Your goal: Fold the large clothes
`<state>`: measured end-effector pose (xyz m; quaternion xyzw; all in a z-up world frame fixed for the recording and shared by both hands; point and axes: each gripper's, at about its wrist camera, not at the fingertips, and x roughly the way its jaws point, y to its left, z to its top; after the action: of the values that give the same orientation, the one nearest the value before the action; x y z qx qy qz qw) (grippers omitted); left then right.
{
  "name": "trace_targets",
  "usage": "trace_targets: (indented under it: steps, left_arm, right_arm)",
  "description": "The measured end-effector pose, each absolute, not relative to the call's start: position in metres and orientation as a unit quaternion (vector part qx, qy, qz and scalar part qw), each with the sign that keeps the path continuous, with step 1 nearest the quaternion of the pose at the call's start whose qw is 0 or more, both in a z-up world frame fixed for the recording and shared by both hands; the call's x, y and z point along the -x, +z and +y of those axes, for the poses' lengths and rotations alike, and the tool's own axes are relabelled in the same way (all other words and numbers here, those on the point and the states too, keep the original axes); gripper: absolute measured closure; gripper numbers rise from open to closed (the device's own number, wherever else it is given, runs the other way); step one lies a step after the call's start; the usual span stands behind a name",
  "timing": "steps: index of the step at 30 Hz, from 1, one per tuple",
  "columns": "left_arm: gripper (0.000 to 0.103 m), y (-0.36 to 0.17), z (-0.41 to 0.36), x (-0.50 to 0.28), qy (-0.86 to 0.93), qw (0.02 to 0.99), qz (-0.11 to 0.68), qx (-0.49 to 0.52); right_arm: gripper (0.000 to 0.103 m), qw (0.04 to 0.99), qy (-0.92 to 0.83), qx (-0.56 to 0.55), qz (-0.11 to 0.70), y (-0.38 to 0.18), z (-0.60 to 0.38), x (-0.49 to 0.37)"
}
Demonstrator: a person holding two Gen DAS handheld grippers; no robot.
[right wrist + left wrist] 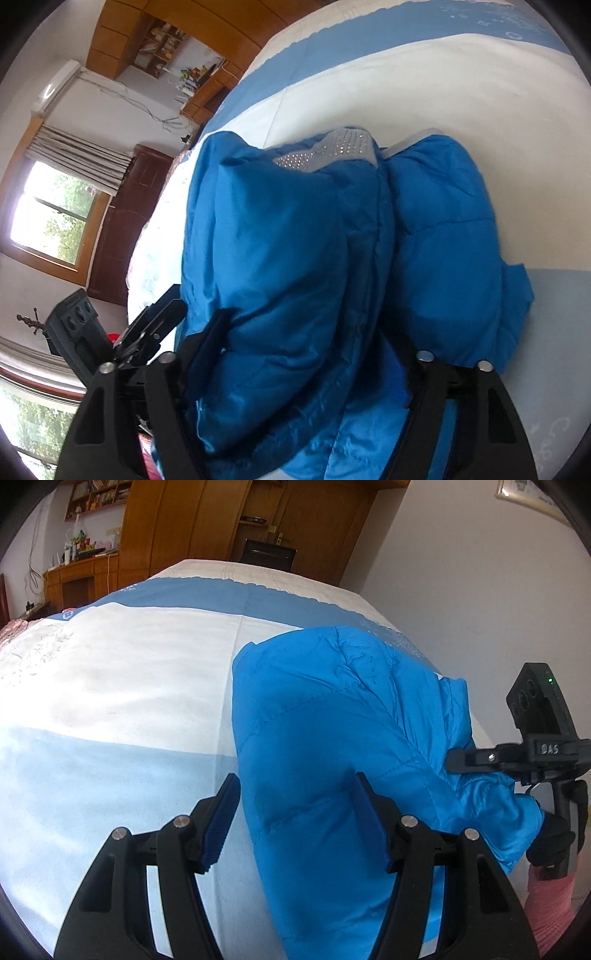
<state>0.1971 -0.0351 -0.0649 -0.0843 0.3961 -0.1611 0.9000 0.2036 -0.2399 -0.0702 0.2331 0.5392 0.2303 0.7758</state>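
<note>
A bright blue puffer jacket (332, 720) lies bunched on the bed, its silver dotted lining (332, 147) showing at the far end. My left gripper (295, 823) is open at the jacket's near left edge. Its right pad (369, 823) lies over the fabric and its left pad (221, 823) is over bare sheet. My right gripper (308, 341) straddles a thick fold of the jacket (288, 240). Its left pad (210, 332) presses into the fabric and its right finger is hidden behind it. In the left wrist view the right gripper (465, 764) sits at the jacket's right side, held by a black-gloved hand (554, 842).
The bed (110, 757) has a white and pale blue cover, with open sheet to the left of the jacket. A wooden wardrobe (221, 524) and shelves stand past the bed's far end. A white wall (461, 590) runs along its right side. A window (48, 229) and a dark headboard (129, 221) are behind.
</note>
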Motion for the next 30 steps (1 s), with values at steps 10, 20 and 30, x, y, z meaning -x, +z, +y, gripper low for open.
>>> trace_targets:
  steps: [10,20,30]
  left_arm:
    - [0.042,-0.064,-0.033,-0.197,-0.157,0.901,0.395,0.086]
    - [0.042,-0.036,-0.049,-0.168,-0.169,0.913,0.364,0.077]
    - [0.042,-0.015,-0.06,-0.151,-0.196,0.916,0.341,0.076]
  right_arm:
    - [0.084,0.831,0.253,-0.128,0.478,-0.038,-0.214,-0.184]
    - [0.088,0.87,0.269,-0.056,0.409,0.026,-0.203,-0.149]
    - [0.089,0.888,0.266,-0.053,0.371,0.064,-0.211,-0.125]
